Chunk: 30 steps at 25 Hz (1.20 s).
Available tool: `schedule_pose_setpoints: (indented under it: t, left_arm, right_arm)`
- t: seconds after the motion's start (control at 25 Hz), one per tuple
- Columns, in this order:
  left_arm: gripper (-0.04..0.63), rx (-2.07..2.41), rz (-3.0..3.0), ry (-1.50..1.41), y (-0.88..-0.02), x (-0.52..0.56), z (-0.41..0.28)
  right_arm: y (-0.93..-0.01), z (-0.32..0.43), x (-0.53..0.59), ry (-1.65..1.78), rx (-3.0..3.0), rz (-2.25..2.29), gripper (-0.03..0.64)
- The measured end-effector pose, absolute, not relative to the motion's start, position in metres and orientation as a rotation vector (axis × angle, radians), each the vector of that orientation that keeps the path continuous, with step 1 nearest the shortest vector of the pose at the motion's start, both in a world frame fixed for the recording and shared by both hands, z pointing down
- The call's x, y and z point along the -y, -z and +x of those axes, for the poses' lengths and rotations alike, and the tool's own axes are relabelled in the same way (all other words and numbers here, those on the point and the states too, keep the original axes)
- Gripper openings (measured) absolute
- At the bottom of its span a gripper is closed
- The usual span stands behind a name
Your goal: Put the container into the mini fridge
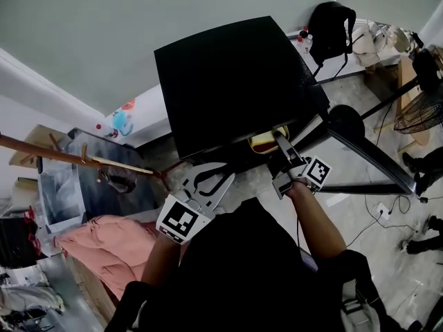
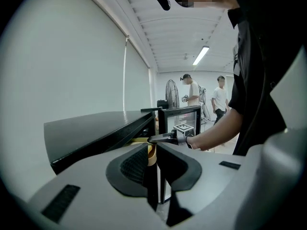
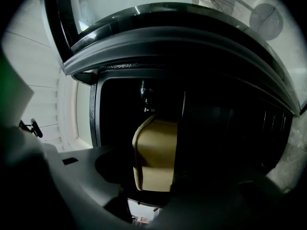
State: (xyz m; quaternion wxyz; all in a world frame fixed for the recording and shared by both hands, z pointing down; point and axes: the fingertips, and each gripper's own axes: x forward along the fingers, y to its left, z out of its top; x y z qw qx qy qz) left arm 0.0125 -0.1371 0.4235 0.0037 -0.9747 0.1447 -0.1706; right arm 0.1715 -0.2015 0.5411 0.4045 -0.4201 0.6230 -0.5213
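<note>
The inside of the mini fridge (image 1: pixel 228 81) is lost in darkness in the right gripper view, and no shelf or floor can be made out there. From the head view only the black top of the fridge is seen, and the container (image 1: pixel 266 142) is largely covered by that top's front edge, so only a yellow strip is shown. Whether the container rests on anything inside the fridge cannot be told. The lower part of the head view is filled by the person's dark clothing.

One container (image 3: pixel 156 155) is counted, tan-yellow, and it is held at the fridge's open front between the jaws of the right hand-held gripper (image 3: pixel 154 163), which stand fairly wide upon it. The jaw on the right of that view is scarcely told from the dark behind it.

Two hand-held grippers are counted. The left hand-held gripper (image 2: pixel 152 150) is kept just in front of the fridge, beside its front corner. Its jaws are drawn to a narrow slit, with nothing gripped.

One open fridge door (image 2: pixel 184 116) is seen, and two people (image 2: pixel 192 92) are seen standing far beyond the fridge.
</note>
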Motion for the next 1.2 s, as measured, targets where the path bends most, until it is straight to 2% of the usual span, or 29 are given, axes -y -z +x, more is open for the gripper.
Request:
schedule_pose_setpoints:
  t: [0.48,0.56,0.68,1.2]
  left_arm:
    - [0.066,-0.512,-3.054,0.569,-0.428,0.136,0.000]
    - [0.066,-0.520,-3.057,0.571,-0.429,0.136,-0.001]
    - [0.066,-0.521,-3.061,0.565,-0.428,0.134,-0.003]
    - [0.066,-0.496,-3.087,0.519,-0.434,0.131,0.001]
  right_arm:
    - [-0.556,0.175,0.217,1.320,-1.518,-1.029,0.225]
    - [-0.556,0.174,0.215,1.318,-1.511,-1.004,0.288]
    - [-0.556,0.172,0.207,1.320,-1.528,-1.004,0.305]
    - [-0.548,0.168,0.168,1.216,-1.820,-1.335,0.305]
